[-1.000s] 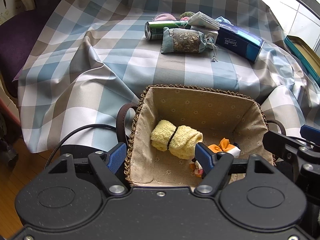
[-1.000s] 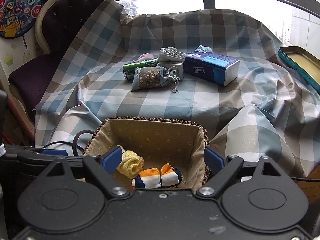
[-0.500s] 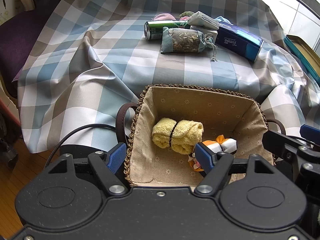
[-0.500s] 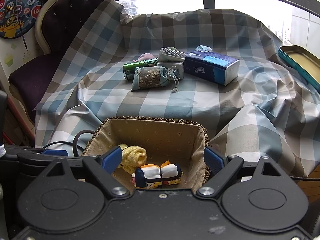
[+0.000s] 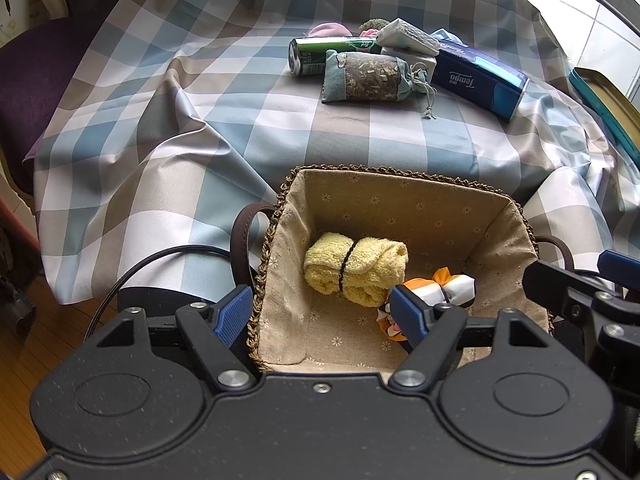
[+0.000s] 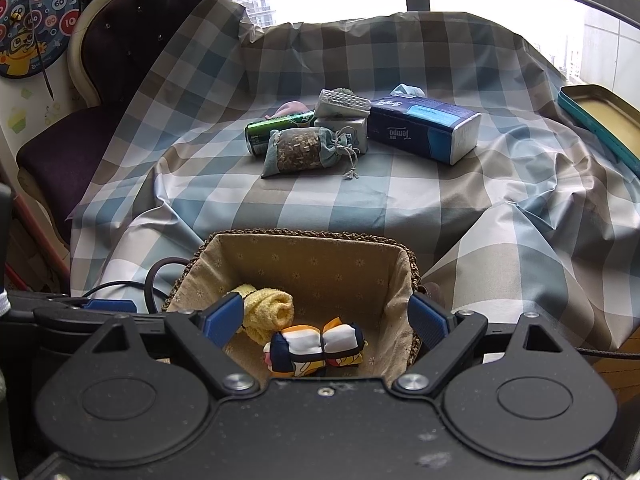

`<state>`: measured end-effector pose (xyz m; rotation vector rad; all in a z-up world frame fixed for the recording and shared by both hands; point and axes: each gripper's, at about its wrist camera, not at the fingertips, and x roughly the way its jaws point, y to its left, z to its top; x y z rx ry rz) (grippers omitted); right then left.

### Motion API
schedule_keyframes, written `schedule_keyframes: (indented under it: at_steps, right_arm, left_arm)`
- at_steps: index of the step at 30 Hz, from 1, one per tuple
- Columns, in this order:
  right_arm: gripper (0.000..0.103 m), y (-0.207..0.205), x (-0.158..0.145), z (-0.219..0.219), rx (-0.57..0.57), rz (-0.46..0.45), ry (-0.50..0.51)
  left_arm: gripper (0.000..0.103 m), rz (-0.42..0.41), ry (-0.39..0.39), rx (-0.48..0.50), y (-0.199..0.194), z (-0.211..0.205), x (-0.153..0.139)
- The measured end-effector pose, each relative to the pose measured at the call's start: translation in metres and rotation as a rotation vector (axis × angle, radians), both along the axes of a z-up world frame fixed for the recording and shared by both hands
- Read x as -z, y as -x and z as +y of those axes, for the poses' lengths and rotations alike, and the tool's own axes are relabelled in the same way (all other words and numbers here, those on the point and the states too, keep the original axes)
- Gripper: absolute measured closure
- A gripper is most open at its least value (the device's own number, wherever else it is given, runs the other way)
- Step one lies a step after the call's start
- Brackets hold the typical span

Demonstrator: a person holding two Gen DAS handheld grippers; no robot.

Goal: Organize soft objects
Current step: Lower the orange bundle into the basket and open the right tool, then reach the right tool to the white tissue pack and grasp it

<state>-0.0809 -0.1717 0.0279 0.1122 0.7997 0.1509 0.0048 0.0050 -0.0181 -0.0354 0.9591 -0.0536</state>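
Woven straw basket (image 5: 404, 176) with beige floral lining sitting at 6 o'clock on the blue-and-tan checked cloth (image 5: 160, 128), directly ahead of both grippers. Lying inside: a yellow towel roll (image 5: 356, 266) cinched by a dark band toward 9 o'clock, and a rolled orange, white and navy cloth bundle (image 6: 316, 346) toward 5 o'clock, the two just beside each other.

Hovering at the near rim, left gripper (image 5: 322, 314) showing jaws parted, one blue finger outside the basket's left wall, the other over the lining; no pad pressing on anything. Standing wide over the bundle, right gripper (image 6: 326, 320) gripping nothing, jaws spread nearly to the basket's side walls.

Waiting at 12 o'clock on the cloth, well apart from the basket: a blue drawstring sachet (image 5: 368, 76) filled with dried herbs, touching a green can (image 5: 324, 50) lying on its side; a pale packet (image 5: 408, 36) stacked behind; a navy tissue pack (image 5: 480, 80) toward 1 o'clock. Resting at 3 o'clock, a teal tin lid (image 6: 600, 120).
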Motion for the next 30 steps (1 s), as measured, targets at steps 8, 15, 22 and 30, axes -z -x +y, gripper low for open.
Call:
schedule_keyframes:
  at_steps: [8,15,22,30]
  right_arm:
    - [0.013,-0.009,0.006,-0.001,0.006,0.03,-0.004]
    - [0.013,-0.027,0.007,-0.003,0.02,0.03,0.005]
    - [0.012,-0.058,0.0,-0.011,0.041,0.006,0.0]
    - [0.011,-0.096,-0.003,-0.015,0.054,-0.006,-0.015]
  left_arm:
    - [0.031,0.015,-0.008,0.003,-0.005,0.002,0.005]
    - [0.031,-0.021,-0.053,-0.001,-0.016,0.004,-0.001]
    - [0.023,-0.041,-0.071,0.009,-0.042,0.005,-0.005]
    - [0.023,-0.057,-0.056,0.02,-0.077,0.005,-0.009]
